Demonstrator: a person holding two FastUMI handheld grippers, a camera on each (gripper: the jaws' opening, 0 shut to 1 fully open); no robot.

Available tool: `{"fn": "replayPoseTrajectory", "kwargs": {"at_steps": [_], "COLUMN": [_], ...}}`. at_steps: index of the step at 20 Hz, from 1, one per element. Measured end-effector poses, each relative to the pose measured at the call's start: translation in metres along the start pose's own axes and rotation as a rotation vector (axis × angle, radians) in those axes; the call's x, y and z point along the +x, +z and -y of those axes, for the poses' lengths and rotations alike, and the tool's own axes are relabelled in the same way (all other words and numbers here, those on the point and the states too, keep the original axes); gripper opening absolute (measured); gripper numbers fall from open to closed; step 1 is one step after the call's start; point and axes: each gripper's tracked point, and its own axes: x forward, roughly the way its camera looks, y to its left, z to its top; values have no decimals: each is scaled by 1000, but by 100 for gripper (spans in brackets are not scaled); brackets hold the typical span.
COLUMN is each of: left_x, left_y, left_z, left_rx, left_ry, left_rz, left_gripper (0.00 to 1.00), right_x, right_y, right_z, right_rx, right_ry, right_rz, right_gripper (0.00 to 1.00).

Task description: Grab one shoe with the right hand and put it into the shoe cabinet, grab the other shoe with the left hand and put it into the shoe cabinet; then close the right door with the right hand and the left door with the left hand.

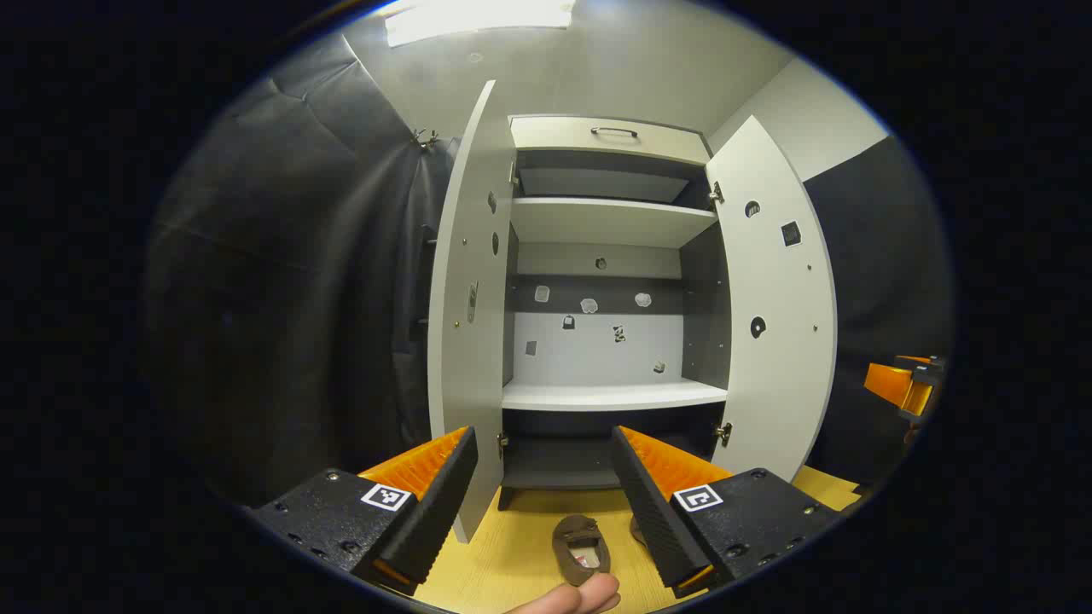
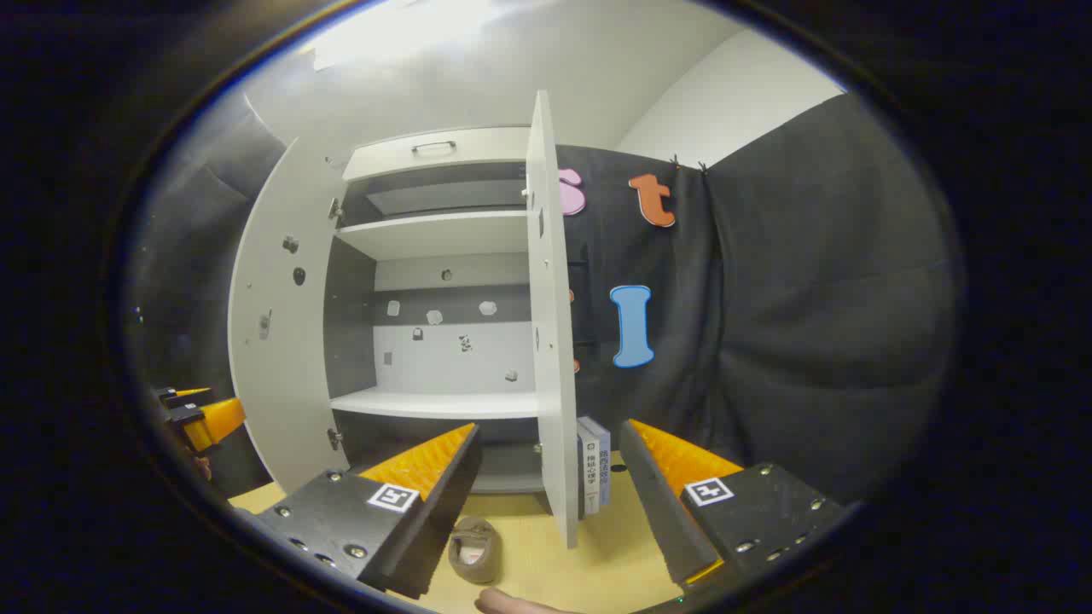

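Note:
The shoe cabinet stands in front of me with both doors swung wide, left door and right door; its shelves hold nothing. A brown shoe lies on the wooden floor before it, below my left gripper, which is open and holds nothing. The edge of a second shoe peeks out behind one of that gripper's fingers. In the right gripper view the cabinet and a brown shoe show too, beneath my open right gripper.
Upright books stand on the floor beside the right door. Black cloth walls close in both sides. A fingertip shows at the bottom edge. The other gripper is at the far right.

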Motion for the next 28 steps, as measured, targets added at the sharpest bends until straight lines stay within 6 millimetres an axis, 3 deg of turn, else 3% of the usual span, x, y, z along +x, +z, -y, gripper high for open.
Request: {"fn": "replayPoseTrajectory", "kwargs": {"at_steps": [1,3,6,8,14,16,19,21,22,28], "left_x": [1,1,0,-2,-1,-1,-4,-5,-5,-6], "left_y": [0,-4,2,6,2,2,0,-3,-7,-30], "left_z": [4,8,12,12,18,23,22,20,18,-5], "left_rx": [-11,-6,-2,1,-5,1,20,24,20,-27], "left_ry": [-13,-20,-23,-18,-17,-30,-34,-31,-29,-10], "left_rz": [-4,-18,-2,13,21,28,37,41,36,-11], "left_gripper": [96,96,100,96,96,96,96,96,96,97], "right_x": [-2,-4,-7,-4,0,5,17,25,30,62], "right_y": [1,2,-1,-10,-19,-26,-40,-63,-78,-194], "right_z": [-1,0,-4,-6,-21,-24,-34,-50,-60,-113], "right_rx": [0,0,6,2,30,26,28,37,31,-6], "right_ry": [2,-1,5,11,71,84,106,156,181,258], "right_rz": [5,14,9,-6,-12,-22,-35,-64,-90,-285], "right_gripper": [94,100,98,98,98,94,98,94,98,98]}}
